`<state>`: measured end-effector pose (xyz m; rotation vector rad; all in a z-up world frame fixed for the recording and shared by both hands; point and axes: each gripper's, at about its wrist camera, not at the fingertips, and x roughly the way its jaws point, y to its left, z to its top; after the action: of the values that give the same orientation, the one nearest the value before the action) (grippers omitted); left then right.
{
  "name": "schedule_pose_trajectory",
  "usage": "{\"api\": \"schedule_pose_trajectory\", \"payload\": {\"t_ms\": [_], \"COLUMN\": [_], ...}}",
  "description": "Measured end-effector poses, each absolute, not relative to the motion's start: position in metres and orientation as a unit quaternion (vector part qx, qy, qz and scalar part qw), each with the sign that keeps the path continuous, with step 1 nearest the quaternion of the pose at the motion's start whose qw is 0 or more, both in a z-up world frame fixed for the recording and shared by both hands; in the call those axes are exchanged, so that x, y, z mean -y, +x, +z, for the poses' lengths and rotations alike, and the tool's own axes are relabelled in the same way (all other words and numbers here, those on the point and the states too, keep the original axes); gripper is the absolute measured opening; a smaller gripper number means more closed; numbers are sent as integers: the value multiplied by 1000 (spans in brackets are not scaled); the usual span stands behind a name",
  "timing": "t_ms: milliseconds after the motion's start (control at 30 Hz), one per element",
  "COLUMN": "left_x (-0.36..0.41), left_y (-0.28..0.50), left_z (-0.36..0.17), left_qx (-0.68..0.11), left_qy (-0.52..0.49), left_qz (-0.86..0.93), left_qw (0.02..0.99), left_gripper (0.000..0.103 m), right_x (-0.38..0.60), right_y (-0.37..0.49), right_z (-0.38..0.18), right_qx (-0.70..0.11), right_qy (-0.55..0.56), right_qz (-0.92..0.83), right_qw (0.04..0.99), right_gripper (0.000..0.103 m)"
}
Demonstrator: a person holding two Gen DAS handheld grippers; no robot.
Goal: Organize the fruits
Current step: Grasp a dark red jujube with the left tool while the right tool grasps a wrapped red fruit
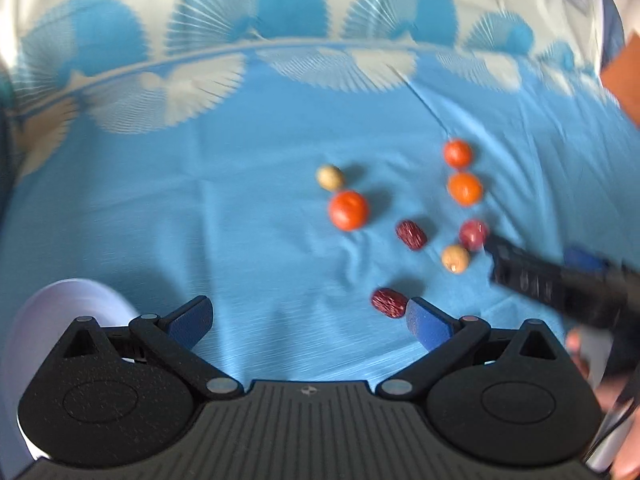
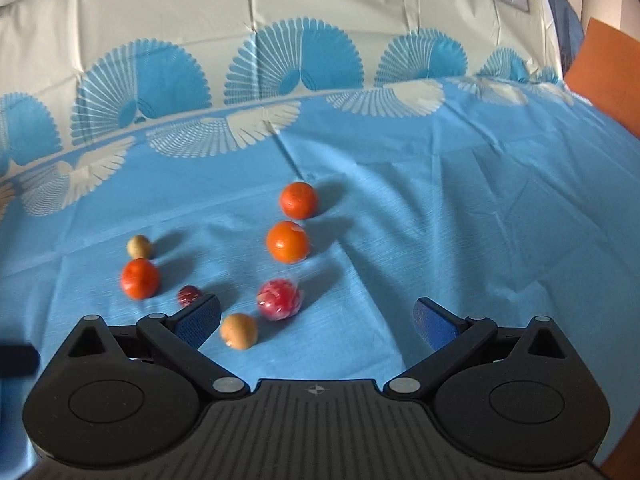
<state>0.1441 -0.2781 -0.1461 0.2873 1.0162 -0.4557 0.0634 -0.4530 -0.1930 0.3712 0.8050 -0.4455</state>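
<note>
Jaws on both tools stand wide apart with nothing between them. Our left gripper (image 1: 310, 320) hovers over the blue tablecloth (image 1: 224, 208), and the tip of its right finger (image 1: 426, 322) sits just beside a wrinkled red date (image 1: 389, 302); we cannot tell whether the two touch. Behind the left finger lies a white plate (image 1: 60, 312), partly hidden by the tool body.

Our right gripper (image 2: 318, 320) is spread just as wide, also holding nothing. Near its left finger (image 2: 200, 318) lies a small tan fruit (image 2: 239, 330), and just beyond that a red fruit in clear wrap (image 2: 279, 299). A second date (image 2: 189, 295) peeks out just past the same finger.

Farther out, two oranges (image 2: 288, 241) (image 2: 298, 199) lie close together, one behind the other, the nearer one just behind the wrapped fruit. Off to the left a third orange (image 2: 140, 278) sits right beside another tan fruit (image 2: 139, 246).

From the left camera we see the right tool coming in from the right edge as a dark blur, its tip next to the wrapped fruit, with fingers of a hand (image 1: 580, 356) behind it. The cloth turns white with blue fan shapes farther back.
</note>
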Motion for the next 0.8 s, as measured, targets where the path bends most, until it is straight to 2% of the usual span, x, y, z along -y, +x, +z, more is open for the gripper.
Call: {"api": "schedule_pose_trajectory", "payload": {"t_ms": [133,167,200,233,300,367,433,467,633,800], "left_x": [304,309,314,318,323,324,326,327,304,267], "left_y": [150,151,153,153,154,155,150,149,142,120], "left_z": [-187,-195,-202,-206,-212,-214,-209,-207,-177,-127], "left_qx": [-497,-497,-494,-489,-480,-482,-470,-471,-468,-456], "left_qy": [155,161,166,171,174,165,170,174,129,109], "left_qz": [-232,-236,-240,-242,-251,-268,-286,-291,-286,-274], "left_qw": [821,819,819,820,822,818,818,814,826,840], "left_gripper": [103,103,102,102,93,62,34,34,34,34], "right_x": [463,463,463,461,453,443,438,436,451,460], "right_y": [86,92,98,102,106,103,100,99,88,57], "right_z": [-214,-220,-226,-232,-236,-236,-235,-234,-212,-157], "right_qx": [-404,-410,-417,-424,-424,-414,-403,-401,-376,-326], "right_qy": [176,173,167,162,129,96,81,76,103,131], "right_qz": [-196,-186,-174,-162,-158,-150,-141,-141,-187,-198], "right_qw": [876,876,876,876,882,893,901,902,901,915], "right_gripper": [96,91,76,69,62,55,42,32,32,32]}}
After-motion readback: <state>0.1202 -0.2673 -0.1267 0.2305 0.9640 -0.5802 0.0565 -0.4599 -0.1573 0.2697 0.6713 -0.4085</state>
